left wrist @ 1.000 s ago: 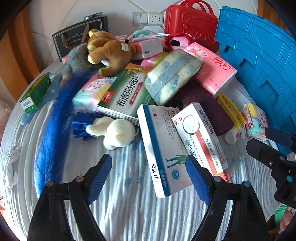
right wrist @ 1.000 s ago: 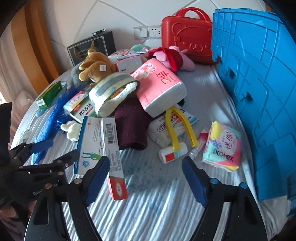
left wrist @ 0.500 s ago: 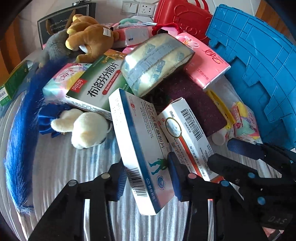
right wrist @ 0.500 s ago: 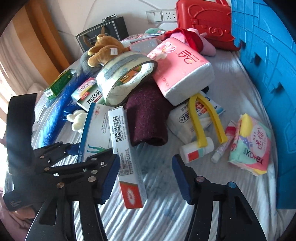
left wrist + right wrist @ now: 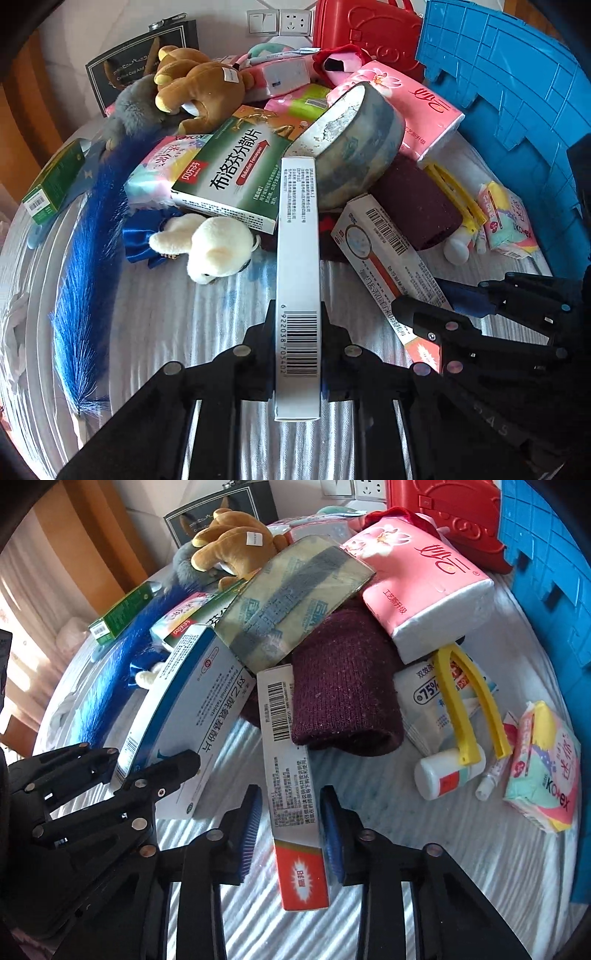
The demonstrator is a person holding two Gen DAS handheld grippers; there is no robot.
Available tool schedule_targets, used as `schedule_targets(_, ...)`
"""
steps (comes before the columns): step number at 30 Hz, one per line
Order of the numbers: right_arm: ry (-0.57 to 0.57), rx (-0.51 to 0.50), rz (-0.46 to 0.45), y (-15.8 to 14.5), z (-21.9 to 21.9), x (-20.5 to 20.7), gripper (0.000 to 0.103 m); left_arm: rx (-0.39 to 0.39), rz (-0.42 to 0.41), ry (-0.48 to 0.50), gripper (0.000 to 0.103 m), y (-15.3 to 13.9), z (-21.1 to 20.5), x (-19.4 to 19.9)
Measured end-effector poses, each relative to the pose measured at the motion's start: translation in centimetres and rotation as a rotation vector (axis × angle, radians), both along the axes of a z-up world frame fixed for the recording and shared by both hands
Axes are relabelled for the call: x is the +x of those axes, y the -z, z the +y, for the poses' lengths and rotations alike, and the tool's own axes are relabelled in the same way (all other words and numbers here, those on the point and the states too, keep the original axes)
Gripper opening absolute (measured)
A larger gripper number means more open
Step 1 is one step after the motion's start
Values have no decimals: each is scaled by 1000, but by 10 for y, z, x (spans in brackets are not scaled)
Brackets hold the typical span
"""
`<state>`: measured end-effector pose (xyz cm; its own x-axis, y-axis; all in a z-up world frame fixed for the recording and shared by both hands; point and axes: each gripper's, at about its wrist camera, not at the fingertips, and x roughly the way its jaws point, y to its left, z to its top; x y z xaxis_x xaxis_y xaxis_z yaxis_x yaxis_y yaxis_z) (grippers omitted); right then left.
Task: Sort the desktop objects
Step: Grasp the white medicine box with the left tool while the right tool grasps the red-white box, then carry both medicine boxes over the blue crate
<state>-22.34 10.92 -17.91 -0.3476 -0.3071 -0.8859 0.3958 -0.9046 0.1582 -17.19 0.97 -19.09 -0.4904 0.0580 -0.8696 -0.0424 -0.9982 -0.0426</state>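
The left gripper (image 5: 297, 343) clamps the stiff, light white box (image 5: 297, 258) edgewise; the right gripper (image 5: 291, 827), jaws closing, straddles the slim red-ended box (image 5: 291, 794), not yet gripping

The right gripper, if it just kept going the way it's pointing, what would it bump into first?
Probably the maroon knitted cloth. The right gripper is closing around the red-ended box, and that box's far end already tucks under the cloth. Depth is hard to judge.

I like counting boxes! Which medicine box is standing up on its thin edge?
The white and blue box, pinched between the left gripper fingers. The green box and red-ended box lie flat.
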Motion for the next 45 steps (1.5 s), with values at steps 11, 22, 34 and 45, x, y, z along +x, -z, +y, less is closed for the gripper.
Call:
schedule_targets(11, -27, -32, 140, -58, 0, 36, 23, -69, 164, -68, 16, -70, -10, 40)
schedule_targets(22, 45, -44, 491, -169, -2, 86, 23, -59, 404, -70, 16, -161, -15, 83)
schedule_targets(34, 209, 20, 750, -240, 21, 148, 23, -11, 561, 26, 16, -208, 5, 119)
schedule_targets(45, 343, 25, 883, -279, 91, 157, 23, -11, 662, 116, 16, -243, 84, 114)
